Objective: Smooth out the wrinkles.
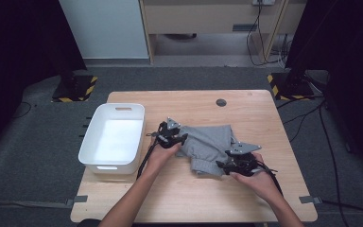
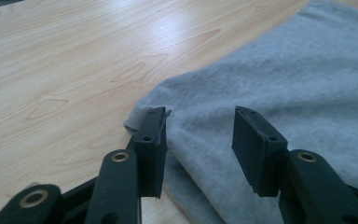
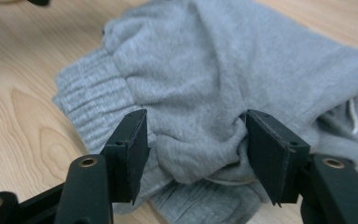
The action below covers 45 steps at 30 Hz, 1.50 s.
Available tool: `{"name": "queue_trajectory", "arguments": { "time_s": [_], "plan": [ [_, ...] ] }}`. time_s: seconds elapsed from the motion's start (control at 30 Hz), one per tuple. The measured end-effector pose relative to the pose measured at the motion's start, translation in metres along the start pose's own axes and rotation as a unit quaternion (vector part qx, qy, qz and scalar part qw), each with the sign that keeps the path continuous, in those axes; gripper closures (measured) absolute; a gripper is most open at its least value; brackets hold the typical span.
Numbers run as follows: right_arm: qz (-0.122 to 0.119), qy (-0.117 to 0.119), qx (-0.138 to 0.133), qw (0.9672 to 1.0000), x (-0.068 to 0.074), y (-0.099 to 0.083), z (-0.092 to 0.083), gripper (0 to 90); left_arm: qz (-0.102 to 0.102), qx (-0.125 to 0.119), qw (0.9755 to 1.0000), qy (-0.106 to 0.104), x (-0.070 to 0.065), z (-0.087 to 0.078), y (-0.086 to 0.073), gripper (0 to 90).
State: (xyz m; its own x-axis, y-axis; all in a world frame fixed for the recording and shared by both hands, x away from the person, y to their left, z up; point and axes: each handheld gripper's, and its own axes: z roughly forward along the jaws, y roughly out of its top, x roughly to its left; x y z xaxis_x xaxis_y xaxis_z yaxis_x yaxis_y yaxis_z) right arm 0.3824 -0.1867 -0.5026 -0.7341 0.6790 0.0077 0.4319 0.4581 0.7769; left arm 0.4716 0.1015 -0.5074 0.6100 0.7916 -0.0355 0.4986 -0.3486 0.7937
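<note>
A grey sweat garment (image 1: 208, 142) lies folded in a heap at the middle of the wooden table (image 1: 194, 198). At its left edge my left gripper (image 1: 180, 139) stands open. In the left gripper view the jaws of that gripper (image 2: 200, 122) straddle a corner of the grey cloth (image 2: 284, 70) without pressing on it. My right gripper (image 1: 223, 165) is at the garment's near right end. In the right gripper view the right gripper (image 3: 196, 128) is open around a bulge of the cloth (image 3: 214, 56), beside the ribbed waistband (image 3: 84, 88).
A white plastic bin (image 1: 92, 137), with nothing inside, stands at the table's left edge, close to my left hand. A round cable hole (image 1: 221, 102) sits near the far edge. Bare wood stretches along the table's near side and right side.
</note>
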Motion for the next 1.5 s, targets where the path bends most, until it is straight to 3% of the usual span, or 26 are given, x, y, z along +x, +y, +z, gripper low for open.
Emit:
{"name": "queue_trajectory", "arguments": {
  "time_s": [0.3, 0.57, 0.87, 1.03, 1.37, 1.5],
  "plan": [
    [-0.014, -0.005, 0.017, 0.9998, 0.004, -0.004, 0.010, 56.0, 0.009, 0.005, 0.9998, -0.019, -0.016, -0.010, -0.014, 52.4],
    [-0.022, -0.012, 0.018, 0.9995, 0.005, -0.005, 0.012, 73.2, 0.016, 0.003, 0.9997, -0.021, -0.021, -0.021, -0.018, 52.1],
    [-0.020, -0.022, 0.020, 0.9994, 0.006, -0.005, 0.016, 74.5, 0.029, 0.031, 0.9988, -0.026, -0.025, -0.020, -0.027, 53.0],
    [-0.021, -0.025, 0.020, 0.9993, 0.006, -0.004, 0.018, 75.1, 0.036, 0.040, 0.9981, -0.031, -0.025, -0.011, -0.031, 61.6],
    [-0.019, -0.038, 0.026, 0.9988, -0.003, 0.005, 0.027, 76.4, 0.022, 0.030, 0.9989, -0.029, -0.013, 0.004, -0.024, 81.3],
    [-0.018, -0.042, 0.026, 0.9986, -0.004, 0.010, 0.027, 81.9, 0.024, 0.032, 0.9989, -0.023, -0.010, 0.006, -0.020, 85.0]
  ]
}}
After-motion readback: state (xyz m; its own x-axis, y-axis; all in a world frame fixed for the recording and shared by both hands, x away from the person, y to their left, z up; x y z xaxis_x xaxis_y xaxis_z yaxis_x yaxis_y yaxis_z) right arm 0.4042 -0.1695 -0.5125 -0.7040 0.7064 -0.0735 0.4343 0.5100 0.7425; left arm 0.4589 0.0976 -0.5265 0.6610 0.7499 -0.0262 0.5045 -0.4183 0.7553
